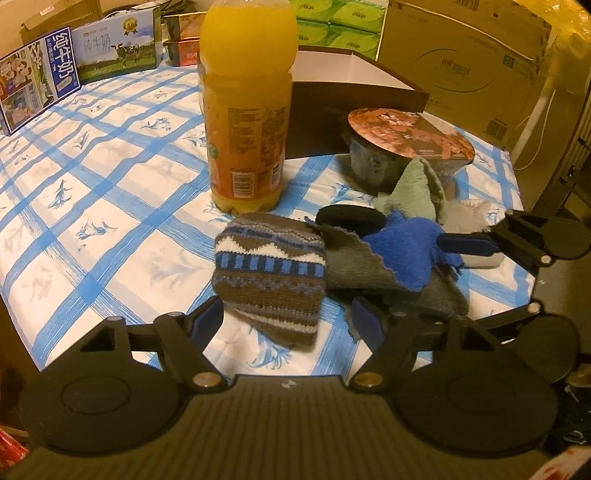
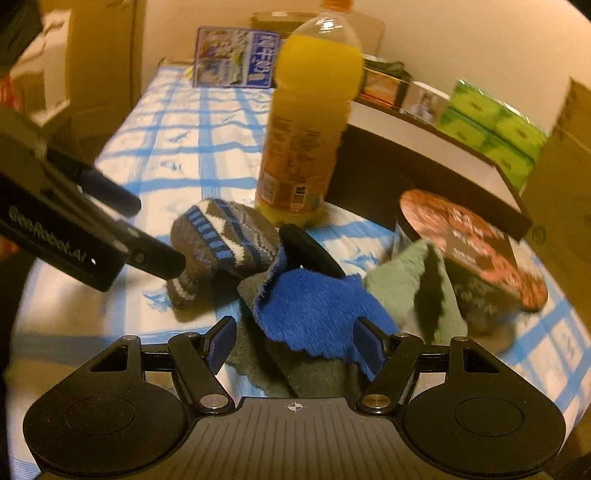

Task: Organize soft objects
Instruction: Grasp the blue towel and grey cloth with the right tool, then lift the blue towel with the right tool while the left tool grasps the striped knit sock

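A heap of soft things lies on the blue-checked tablecloth (image 1: 110, 206): a knitted brown, white and blue sock (image 1: 269, 273), a blue fleece cloth (image 1: 406, 251), a grey cloth (image 1: 354, 266), a pale green cloth (image 1: 417, 188) and a black band (image 1: 351, 218). My left gripper (image 1: 288, 321) is open, its fingers on either side of the sock's near end. My right gripper (image 2: 295, 343) is open just in front of the blue cloth (image 2: 317, 310), which lies over the grey cloth (image 2: 314, 376). The sock (image 2: 225, 236) lies to its left. The right gripper also shows at the right edge of the left wrist view (image 1: 469, 243).
An orange juice bottle (image 1: 247, 110) stands behind the heap. A sealed noodle bowl (image 1: 406, 144) sits to the right, a dark open box (image 1: 354, 96) behind it. Milk cartons (image 1: 40, 85), green tissue packs (image 1: 340, 26) and cardboard boxes (image 1: 465, 62) line the far edge.
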Tool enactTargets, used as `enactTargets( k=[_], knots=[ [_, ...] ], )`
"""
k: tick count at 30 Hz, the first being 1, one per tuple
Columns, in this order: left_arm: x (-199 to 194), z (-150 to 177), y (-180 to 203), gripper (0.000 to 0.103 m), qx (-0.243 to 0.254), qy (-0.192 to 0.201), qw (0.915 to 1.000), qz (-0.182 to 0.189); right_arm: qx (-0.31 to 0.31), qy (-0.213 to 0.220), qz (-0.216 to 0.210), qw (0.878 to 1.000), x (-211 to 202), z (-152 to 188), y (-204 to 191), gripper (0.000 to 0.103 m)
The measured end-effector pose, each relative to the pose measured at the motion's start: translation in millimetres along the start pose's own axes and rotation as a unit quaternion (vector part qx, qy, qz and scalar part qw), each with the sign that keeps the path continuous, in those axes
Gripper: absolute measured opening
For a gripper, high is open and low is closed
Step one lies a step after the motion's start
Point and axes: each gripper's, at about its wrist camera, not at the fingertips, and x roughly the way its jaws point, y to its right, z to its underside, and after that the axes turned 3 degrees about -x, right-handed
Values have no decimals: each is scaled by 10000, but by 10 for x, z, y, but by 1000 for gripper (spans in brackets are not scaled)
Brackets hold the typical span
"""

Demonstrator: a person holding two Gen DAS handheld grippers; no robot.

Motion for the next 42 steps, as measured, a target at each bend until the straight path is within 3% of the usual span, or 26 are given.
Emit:
enactTargets(
  k=[5,7,9,15,20,25,28,31,35,39,42],
  knots=[
    [46,-3,-16,74,-23,-20,10000,7,-591,76,197,9980,147,29,-113,65],
    [40,3,-13,74,-16,-16,10000,21,-620,185,201,9977,140,44,-96,18],
    [35,13,-8,73,-12,-14,10000,33,-435,242,165,9986,96,44,-24,7],
    [-10,22,11,72,-25,32,10000,39,467,1136,-224,9922,-419,-19,293,6],
    [-71,32,58,72,29,102,9999,64,1221,1780,-289,9760,-938,-69,577,6],
    [-131,49,99,71,51,148,9998,103,1766,2135,-494,9596,-1371,-46,828,6],
    [-156,68,125,71,91,157,9998,104,2019,1923,-795,9570,-1493,31,909,6],
    [-164,93,141,71,107,135,9998,112,2222,1170,-1254,9598,-1459,131,910,6],
    [-152,119,156,71,121,88,9998,113,2465,310,-1952,9488,-1311,288,841,6],
    [-131,136,156,71,127,42,9999,97,2636,45,-1906,9456,-1092,328,828,6],
    [-105,142,160,71,122,4,9999,84,2646,-95,-1668,9498,-822,282,805,6]
  ],
)
